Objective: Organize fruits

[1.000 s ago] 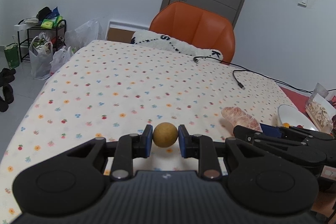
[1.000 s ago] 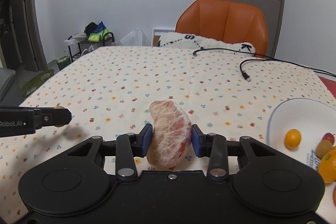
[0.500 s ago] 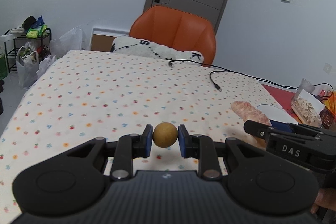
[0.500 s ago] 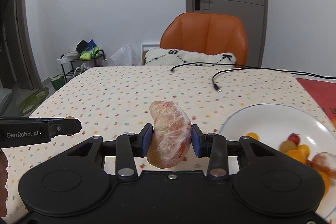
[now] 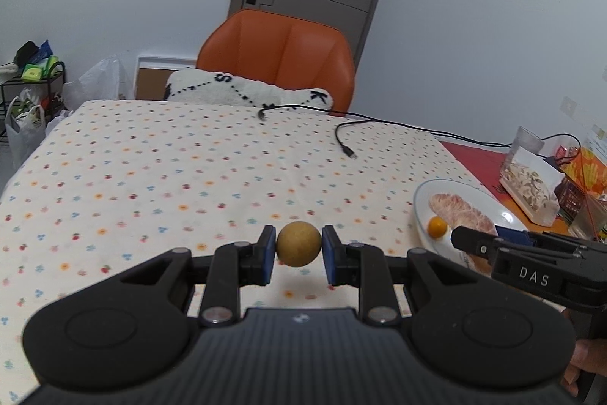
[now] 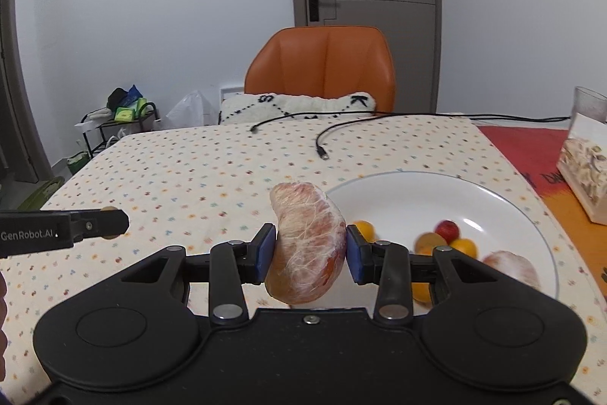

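My left gripper (image 5: 298,250) is shut on a small round tan fruit (image 5: 298,243), held above the flowered tablecloth. My right gripper (image 6: 308,252) is shut on a peeled pink pomelo segment (image 6: 305,245), held just left of a white plate (image 6: 417,188). The plate holds several small fruits: an orange one (image 6: 363,228), a red one (image 6: 446,227), a brownish one (image 6: 428,240) and another pomelo piece (image 6: 512,264). In the left wrist view the plate (image 5: 421,200) lies at the right, with the right gripper's body (image 5: 531,272) over it.
An orange chair (image 5: 277,63) with a white cushion (image 5: 246,93) stands at the table's far edge. Black cables (image 5: 343,139) lie on the cloth. A clear box of snacks (image 5: 531,177) stands on a red mat at the right. The left gripper's body (image 6: 57,230) shows at the left.
Both grippers have moved right toward the plate, each still holding its fruit. The plate and its fruits now fill more of the right wrist view.
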The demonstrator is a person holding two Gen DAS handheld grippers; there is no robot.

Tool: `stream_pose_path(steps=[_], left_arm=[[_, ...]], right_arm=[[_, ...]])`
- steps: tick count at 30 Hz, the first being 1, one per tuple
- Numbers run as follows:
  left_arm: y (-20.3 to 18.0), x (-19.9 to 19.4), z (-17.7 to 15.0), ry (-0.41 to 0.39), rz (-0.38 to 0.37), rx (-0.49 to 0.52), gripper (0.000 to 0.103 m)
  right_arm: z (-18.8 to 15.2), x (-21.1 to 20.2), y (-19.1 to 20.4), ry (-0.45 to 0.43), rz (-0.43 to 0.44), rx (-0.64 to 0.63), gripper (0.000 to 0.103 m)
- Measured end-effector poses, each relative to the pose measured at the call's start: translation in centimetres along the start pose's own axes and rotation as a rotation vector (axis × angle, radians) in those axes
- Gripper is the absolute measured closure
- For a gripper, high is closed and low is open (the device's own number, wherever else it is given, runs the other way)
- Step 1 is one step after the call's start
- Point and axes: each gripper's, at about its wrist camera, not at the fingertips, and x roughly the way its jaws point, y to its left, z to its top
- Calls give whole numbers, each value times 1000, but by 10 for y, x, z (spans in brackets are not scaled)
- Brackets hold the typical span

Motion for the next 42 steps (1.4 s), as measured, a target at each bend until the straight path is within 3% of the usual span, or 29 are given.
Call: stream_pose_path(steps=[19, 23, 42], left_arm=[[-41, 10, -2, 14, -48, 58, 79], [-48, 11, -2, 15, -55, 69, 79], [-97, 28, 2, 23, -129, 149, 79]], right_arm=[[-20, -14, -34, 43, 16, 41, 64], [-19, -23, -41, -2, 3, 60, 57], [-26, -48, -76, -37, -4, 137, 55]])
